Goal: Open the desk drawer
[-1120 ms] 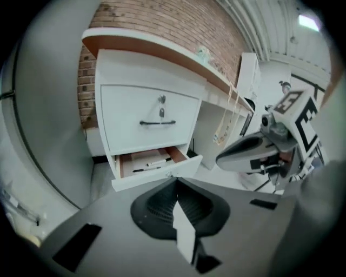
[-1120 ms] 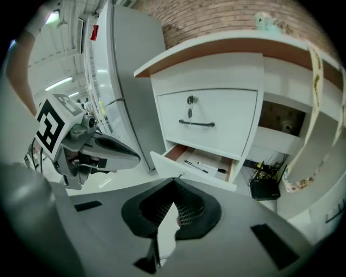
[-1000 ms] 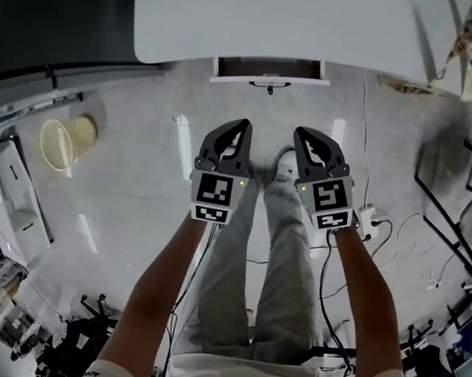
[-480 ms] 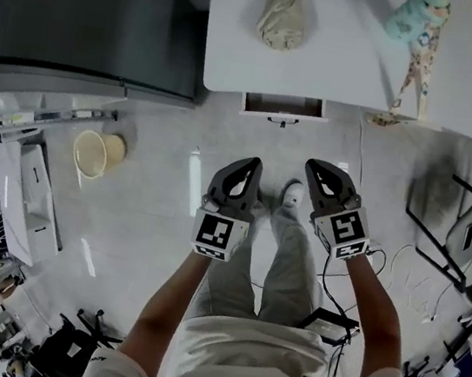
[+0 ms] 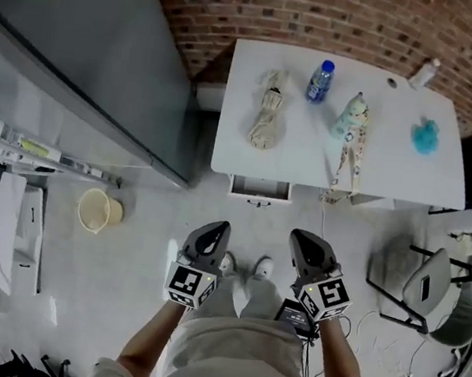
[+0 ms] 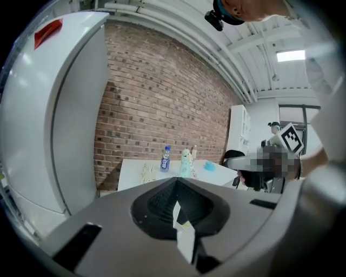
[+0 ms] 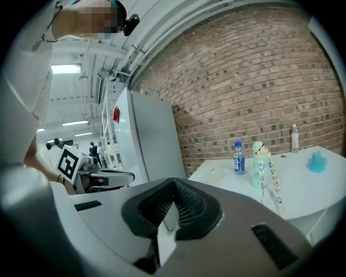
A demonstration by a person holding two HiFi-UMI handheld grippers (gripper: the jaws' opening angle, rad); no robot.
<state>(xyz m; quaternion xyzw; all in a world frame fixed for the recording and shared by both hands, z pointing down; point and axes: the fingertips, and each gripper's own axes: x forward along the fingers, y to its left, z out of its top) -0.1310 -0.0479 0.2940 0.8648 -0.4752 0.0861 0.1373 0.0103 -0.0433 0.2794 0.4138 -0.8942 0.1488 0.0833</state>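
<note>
Brick wall (image 5: pixel 375 20) newly visible, drawer (image 5: pixel 260 187) farther off

Two tools (image 5: pixel 220 225) (image 5: pixel 298 234), one desk (image 5: pixel 389 167), one drawer (image 5: pixel 260 188), three bottles (image 5: pixel 321 80) (image 5: pixel 425 73) (image 5: pixel 352 117), one chair (image 5: pixel 428 287)

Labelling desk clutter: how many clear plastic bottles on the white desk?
2. A blue-capped, blue-labelled clear plastic bottle stands at the back middle of the white desk; a second clear bottle stands by the back right corner. None seem hidden.

Blue-capped water bottle (image 5: pixel 320 81) stood between a beige bundle (image 5: pixel 266 119) and a mint patterned flask (image 5: pixel 352 117). Brick wall (image 5: pixel 349 20) behind. Cream wastebasket (image 5: pixel 97 210) on the floor (image 5: pixel 117 280), near a tall grey cabinet (image 5: pixel 89 56).
</note>
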